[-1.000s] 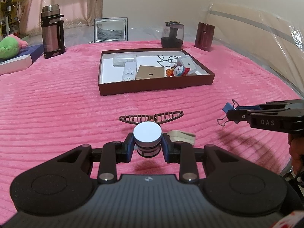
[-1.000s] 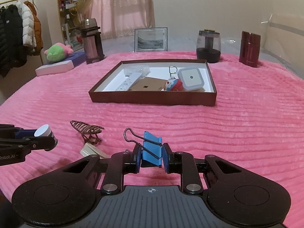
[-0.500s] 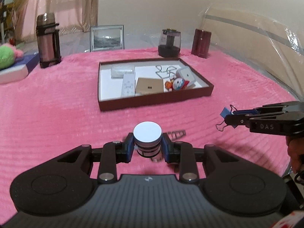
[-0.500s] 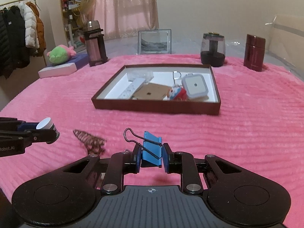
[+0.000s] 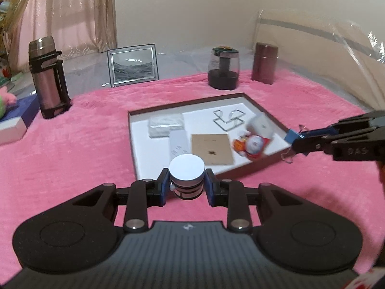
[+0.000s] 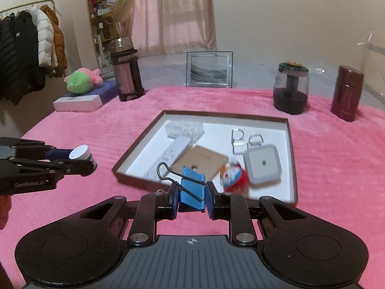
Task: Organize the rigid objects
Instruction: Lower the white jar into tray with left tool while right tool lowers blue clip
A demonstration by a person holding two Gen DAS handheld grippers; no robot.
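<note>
Tongs in your left hand (image 5: 187, 185) are clamped on a small round jar (image 5: 186, 177); it stands upright, white lid up, just before the near edge of the brown tray (image 5: 266, 116). Your right tongs (image 6: 191, 198) are pressed on a blue binder clip (image 6: 192, 189), whose wire handles point up and to the left. You hold both over the pink blanket (image 6: 336, 168), near the tray's front rim.

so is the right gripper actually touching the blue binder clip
Touching. The right wrist view shows the right gripper with both pads pressed against the blue binder clip, held above the pink blanket.
</note>
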